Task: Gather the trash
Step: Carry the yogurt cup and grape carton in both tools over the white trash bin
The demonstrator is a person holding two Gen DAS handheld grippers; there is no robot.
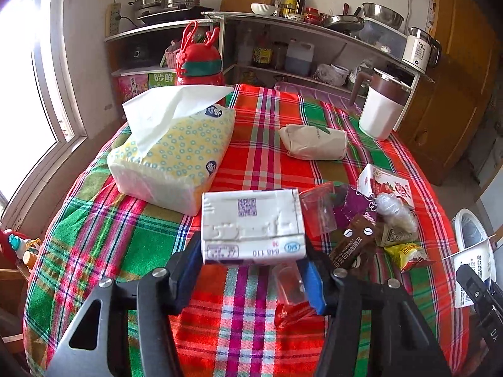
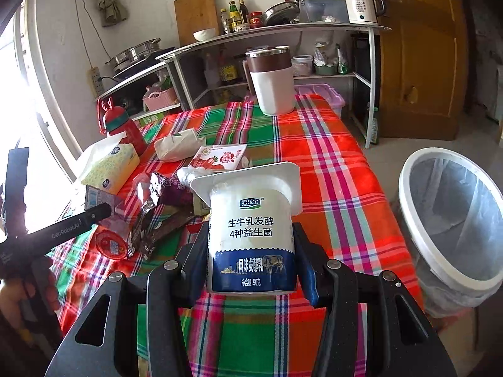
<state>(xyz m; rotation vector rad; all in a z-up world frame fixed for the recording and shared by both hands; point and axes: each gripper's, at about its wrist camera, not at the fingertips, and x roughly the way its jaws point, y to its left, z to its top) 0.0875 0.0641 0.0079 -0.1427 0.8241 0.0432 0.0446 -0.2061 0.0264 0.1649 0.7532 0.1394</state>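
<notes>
My left gripper (image 1: 251, 270) is shut on a white milk carton (image 1: 253, 226) and holds it above the plaid tablecloth (image 1: 239, 339). My right gripper (image 2: 251, 264) is shut on a white and blue yogurt cup (image 2: 251, 235), held upside down over the table's right part. A heap of trash lies mid-table: brown and purple wrappers (image 1: 355, 238), a yellow snack bag (image 1: 405, 253), a strawberry carton (image 1: 385, 185), a crumpled clear plastic ball (image 1: 397, 212), and a red lid (image 2: 108, 245). A white bin with a clear liner (image 2: 452, 220) stands on the floor right of the table.
A yellow tissue pack (image 1: 176, 154), a red bottle (image 1: 201, 62), a paper-wrapped bundle (image 1: 314, 141) and a white and brown jug (image 1: 382, 106) stand on the table. Kitchen shelves (image 1: 283, 22) run behind. A window is at the left, a wooden cabinet (image 2: 421, 56) at the right.
</notes>
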